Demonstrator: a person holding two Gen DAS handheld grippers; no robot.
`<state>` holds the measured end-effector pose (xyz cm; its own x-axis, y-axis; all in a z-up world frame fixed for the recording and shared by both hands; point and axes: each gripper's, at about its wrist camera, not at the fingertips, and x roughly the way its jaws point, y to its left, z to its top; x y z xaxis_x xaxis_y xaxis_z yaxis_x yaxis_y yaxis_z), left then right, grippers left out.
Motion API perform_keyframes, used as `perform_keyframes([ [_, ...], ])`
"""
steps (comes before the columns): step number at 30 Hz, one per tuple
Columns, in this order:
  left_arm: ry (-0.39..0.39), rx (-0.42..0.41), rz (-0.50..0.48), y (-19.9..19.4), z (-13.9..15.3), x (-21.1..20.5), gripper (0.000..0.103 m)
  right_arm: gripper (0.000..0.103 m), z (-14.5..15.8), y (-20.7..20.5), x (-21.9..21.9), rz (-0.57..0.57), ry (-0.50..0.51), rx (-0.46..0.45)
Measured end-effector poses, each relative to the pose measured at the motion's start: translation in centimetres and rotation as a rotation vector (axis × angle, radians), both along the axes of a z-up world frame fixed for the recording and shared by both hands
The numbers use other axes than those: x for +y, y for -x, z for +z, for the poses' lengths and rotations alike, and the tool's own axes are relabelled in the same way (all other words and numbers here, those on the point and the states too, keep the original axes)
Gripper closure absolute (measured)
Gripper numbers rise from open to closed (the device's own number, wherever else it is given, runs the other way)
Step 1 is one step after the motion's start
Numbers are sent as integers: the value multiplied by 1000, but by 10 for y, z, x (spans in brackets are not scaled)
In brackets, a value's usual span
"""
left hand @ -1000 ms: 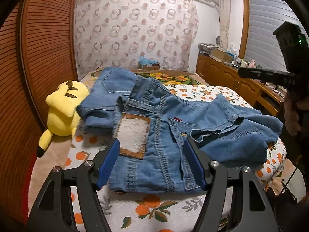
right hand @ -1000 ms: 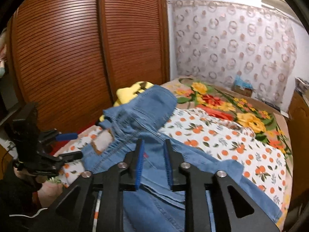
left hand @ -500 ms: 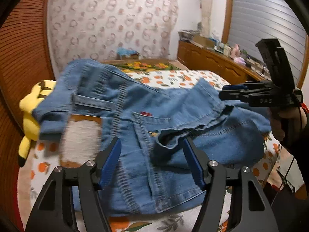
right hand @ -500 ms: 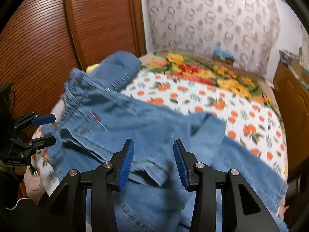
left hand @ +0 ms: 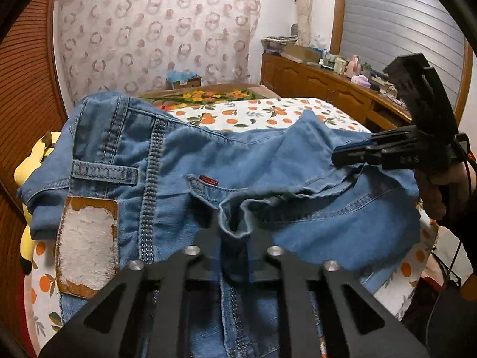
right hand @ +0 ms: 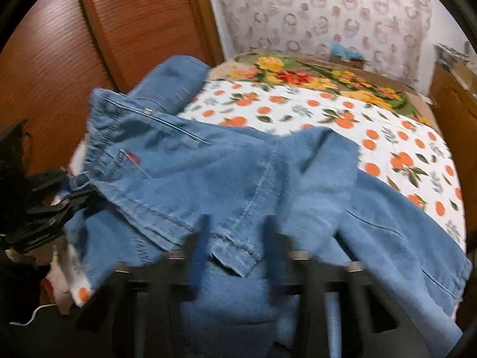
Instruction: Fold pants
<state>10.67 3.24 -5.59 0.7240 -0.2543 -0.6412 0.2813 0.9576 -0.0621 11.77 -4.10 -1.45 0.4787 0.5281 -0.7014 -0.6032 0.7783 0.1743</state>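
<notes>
Here the blue denim pants point(left hand: 184, 161) lie crumpled on the near part of a bed with an orange-print sheet point(left hand: 262, 113), with the waistband and a worn leather patch point(left hand: 86, 247) on the left in the left wrist view. A small red tag point(left hand: 208, 180) sits by a pocket edge near the middle.

The left gripper point(left hand: 235, 232) points downward onto the cloth, and its jaws are closing, with a bunched fold of denim pinched between them. In the right wrist view the right gripper point(right hand: 235, 238) also tilts down; the picture is blurred there, but its 2 jaws stand narrow with a hem corner of the pants between them.

From the left wrist view the right gripper appears at the far right, held level over the pants edge by the person's hand point(left hand: 438, 191). From the right wrist view the left gripper shows dark at the left edge, on the denim.

Beside the pants, on the left, a yellow plush toy point(left hand: 26, 173) leans against the wooden slatted doors point(right hand: 119, 29). A patterned curtain point(left hand: 155, 35) hangs at the far end, and a wooden dresser point(left hand: 322, 83) stands far right.
</notes>
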Motion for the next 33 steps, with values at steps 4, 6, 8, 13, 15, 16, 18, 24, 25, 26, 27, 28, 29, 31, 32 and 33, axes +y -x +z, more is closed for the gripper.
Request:
perform_keyframes([
  [4, 45, -20, 24, 12, 12, 8, 97, 100, 21, 7, 4, 38, -55, -54],
  [6, 74, -39, 26, 21, 21, 13, 98, 101, 37, 11, 8, 46, -85, -87],
  [8, 97, -68, 33, 35, 32, 20, 98, 101, 52, 14, 11, 57, -108, -127],
  [13, 104, -120, 54, 65, 53, 32, 98, 101, 85, 17, 29, 105, -146, -205],
  [15, 112, -131, 73, 73, 56, 39, 98, 102, 95, 20, 44, 134, -155, -226],
  [16, 117, -134, 83, 78, 58, 44, 98, 102, 98, 20, 50, 151, -157, -233],
  [18, 123, -139, 106, 85, 57, 54, 98, 102, 98, 14, 61, 180, -157, -244],
  [24, 138, -98, 176, 96, 41, 84, 98, 102, 87, -10, 102, 263, -143, -250],
  [25, 142, -87, 184, 96, 37, 88, 98, 102, 84, -15, 110, 275, -141, -246],
  [26, 143, -77, 191, 96, 33, 90, 98, 102, 80, -23, 120, 286, -136, -243],
  [27, 144, -68, 196, 98, 29, 92, 98, 102, 77, -27, 128, 294, -129, -241],
  [28, 145, -58, 198, 99, 24, 93, 98, 102, 74, -32, 136, 301, -123, -238],
  [29, 146, -50, 199, 99, 20, 93, 98, 102, 73, -36, 145, 306, -112, -238],
  [31, 148, -31, 203, 97, 13, 92, 98, 102, 71, -45, 161, 307, -89, -239],
  [32, 147, -24, 205, 95, 11, 93, 98, 102, 68, -49, 169, 301, -79, -245],
  [33, 147, -19, 206, 95, 8, 94, 98, 102, 66, -53, 175, 297, -73, -245],
])
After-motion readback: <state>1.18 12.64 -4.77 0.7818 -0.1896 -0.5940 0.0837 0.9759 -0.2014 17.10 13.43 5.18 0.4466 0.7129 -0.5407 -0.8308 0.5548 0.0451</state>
